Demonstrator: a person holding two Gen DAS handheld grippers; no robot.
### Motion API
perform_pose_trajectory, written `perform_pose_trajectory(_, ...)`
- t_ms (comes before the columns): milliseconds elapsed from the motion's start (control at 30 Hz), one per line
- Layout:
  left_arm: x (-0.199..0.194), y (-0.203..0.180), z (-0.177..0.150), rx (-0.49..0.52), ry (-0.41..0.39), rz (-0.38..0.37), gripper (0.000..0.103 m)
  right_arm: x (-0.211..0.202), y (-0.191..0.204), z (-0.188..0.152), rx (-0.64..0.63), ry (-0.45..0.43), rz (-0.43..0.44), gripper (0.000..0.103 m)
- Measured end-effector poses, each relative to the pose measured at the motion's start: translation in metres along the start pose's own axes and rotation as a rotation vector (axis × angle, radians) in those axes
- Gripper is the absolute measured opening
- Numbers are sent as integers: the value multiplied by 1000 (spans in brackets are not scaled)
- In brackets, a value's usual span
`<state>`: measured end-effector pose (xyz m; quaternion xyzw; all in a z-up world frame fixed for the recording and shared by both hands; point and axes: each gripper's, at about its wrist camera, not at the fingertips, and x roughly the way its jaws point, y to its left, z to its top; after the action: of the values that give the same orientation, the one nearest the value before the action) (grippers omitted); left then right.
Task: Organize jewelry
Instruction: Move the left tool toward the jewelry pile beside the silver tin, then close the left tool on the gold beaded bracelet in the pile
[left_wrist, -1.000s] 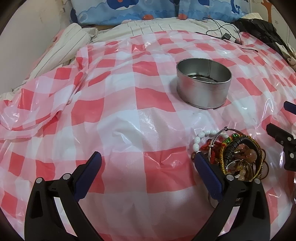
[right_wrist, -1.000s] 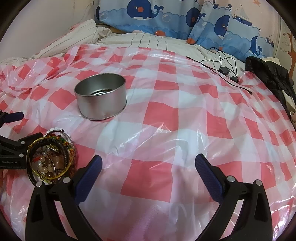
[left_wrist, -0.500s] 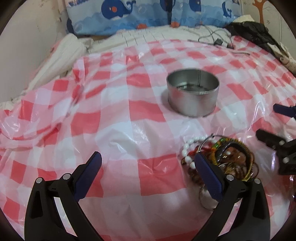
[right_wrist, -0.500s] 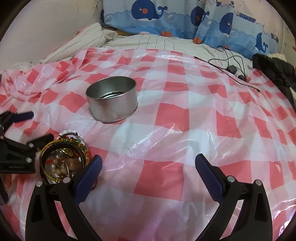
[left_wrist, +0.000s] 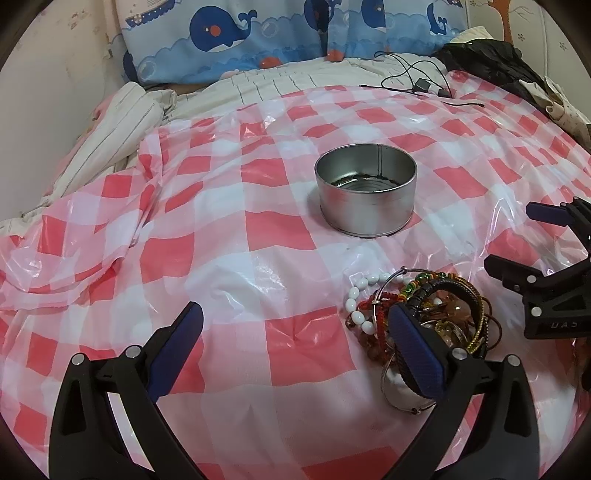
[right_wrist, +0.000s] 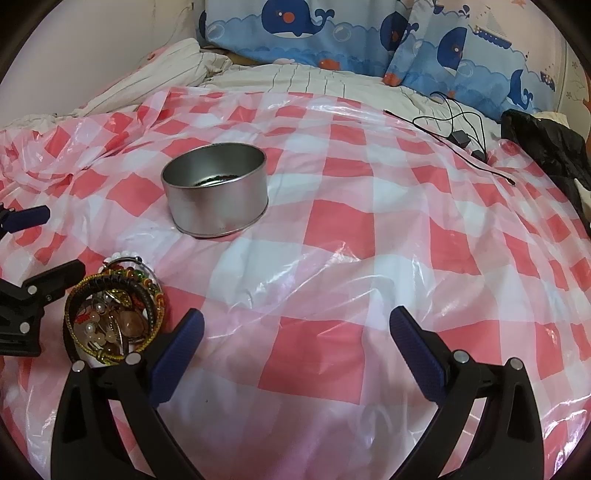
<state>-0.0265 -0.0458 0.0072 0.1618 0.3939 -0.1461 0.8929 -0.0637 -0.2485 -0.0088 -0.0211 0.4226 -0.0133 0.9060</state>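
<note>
Two grippers are being held wide apart over glossy, crinkled red-and-white checked plastic sheeting (left_wrist: 229, 236), nothing pinched in either. The left gripper (left_wrist: 295, 343) is being kept beside the jewelry pile (left_wrist: 424, 314), its right finger hiding part of the tangle. The right gripper (right_wrist: 295, 336) is being held on the pile's other side. Beads, a gold braided bangle and wire hoops are being jumbled together, so single pieces are hard to separate. Just beyond the pile, a round, smooth metal tin (left_wrist: 365, 194) is sitting open; something dark inside can't be made out.
</note>
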Motion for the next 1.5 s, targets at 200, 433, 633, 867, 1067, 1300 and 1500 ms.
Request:
perform_pose_trajectory(200,-1,-1,0,4,-2,-1,97,2,0,0,-1,3,-6,96)
perform_pose_trajectory(433,-15,-6,3,13,-49,-83,97,6,-3,1,4,7,-15,96)
perform_pose_trajectory(633,-16,-29,-3,120,-25,-209,97,7,-4,1,0,14,-23,96)
perform_pose_trajectory(867,2,-20,-8,29,60,-379,45,4,-6,2,5,17,-9,96)
perform_pose_trajectory(1067,-2,1,-4,-94,8,-461,31,2,-8,2,20,15,-8,96)
perform_pose_trajectory(1300,6,-20,-7,-31,86,-487,31,2,-9,2,15,17,-8,96)
perform_pose_trajectory(1500,4,5,-6,-136,77,-516,16,2,-9,1,19,15,-7,96)
